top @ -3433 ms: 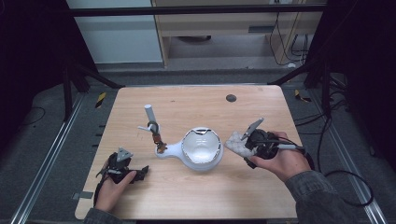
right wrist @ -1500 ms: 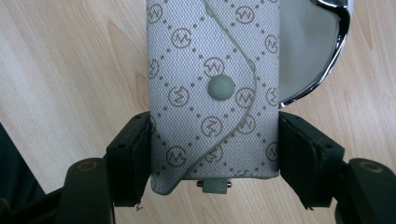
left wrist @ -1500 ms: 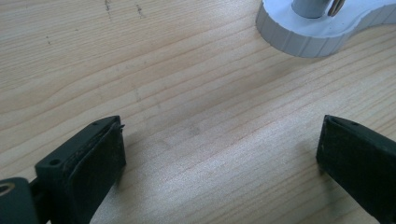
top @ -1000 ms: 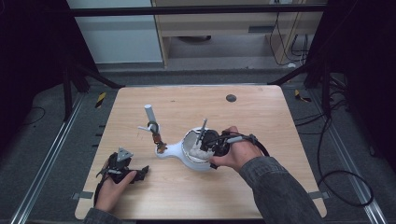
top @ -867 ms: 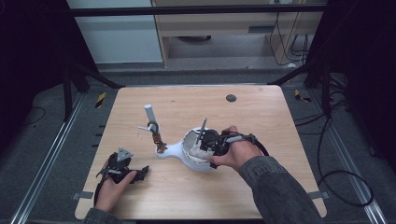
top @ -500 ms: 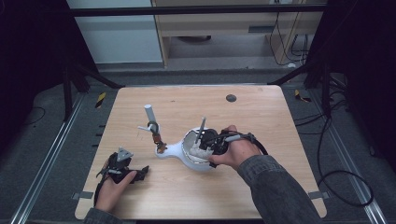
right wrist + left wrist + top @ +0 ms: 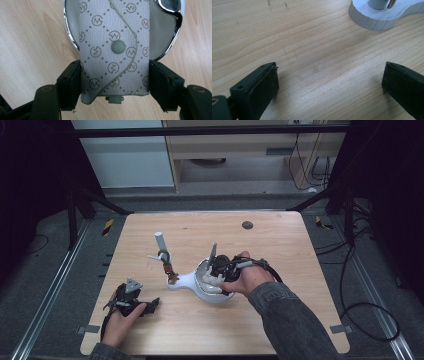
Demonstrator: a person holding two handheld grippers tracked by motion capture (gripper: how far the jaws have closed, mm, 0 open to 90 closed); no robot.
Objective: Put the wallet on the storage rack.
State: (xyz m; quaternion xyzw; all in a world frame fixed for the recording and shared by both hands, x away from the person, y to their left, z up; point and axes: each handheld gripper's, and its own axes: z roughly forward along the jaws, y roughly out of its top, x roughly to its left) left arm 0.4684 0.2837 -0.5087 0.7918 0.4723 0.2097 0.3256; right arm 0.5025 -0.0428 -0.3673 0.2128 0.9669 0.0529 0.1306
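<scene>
- Grey monogram key pouch with a snap button sat clamped flat between the right gripper jaws, held by its two long edges so the flap side faced up.
- Pouch hung over the chrome-rimmed round dish of a white stand; my guess is it was being set down into it.
- Seen from the high view, the right gripper was right above the dish, mid-table, hand wrapped round the handle.
- The stand's narrow end carried a white upright post with a small brown hanging piece I couldn't make out.
- Left gripper was parked near the front-left of the wooden table, jaws wide apart, nothing in them, probably just kept out of the way.
- Left gripper view showed the ribbed white base ahead, well apart from the jaws.
</scene>
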